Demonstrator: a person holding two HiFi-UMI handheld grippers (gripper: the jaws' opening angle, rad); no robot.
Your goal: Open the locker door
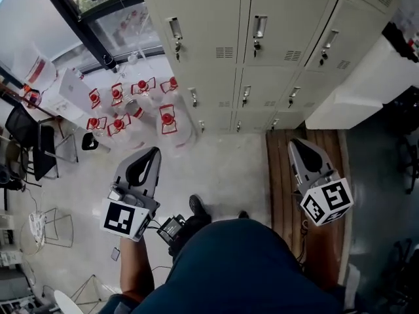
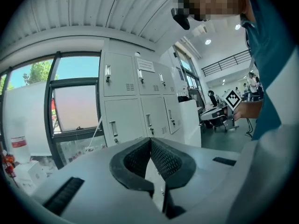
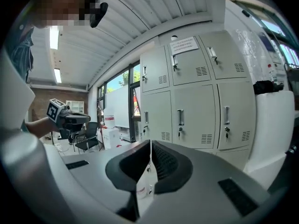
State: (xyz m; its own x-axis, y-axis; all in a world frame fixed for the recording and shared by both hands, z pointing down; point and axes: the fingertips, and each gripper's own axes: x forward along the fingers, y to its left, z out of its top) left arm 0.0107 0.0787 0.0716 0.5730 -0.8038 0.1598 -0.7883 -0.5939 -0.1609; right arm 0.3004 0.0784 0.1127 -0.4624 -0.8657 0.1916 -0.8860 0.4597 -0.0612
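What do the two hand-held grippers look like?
Both the left hand-held gripper and right hand-held gripper are light grey shells with black ribbed pads, each carrying a white cube with black square markers. The person wears a dark blue top.

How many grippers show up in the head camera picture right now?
2. The left gripper is lower left over the pale floor; the right gripper is lower right over the wooden strip. Neither is hidden.
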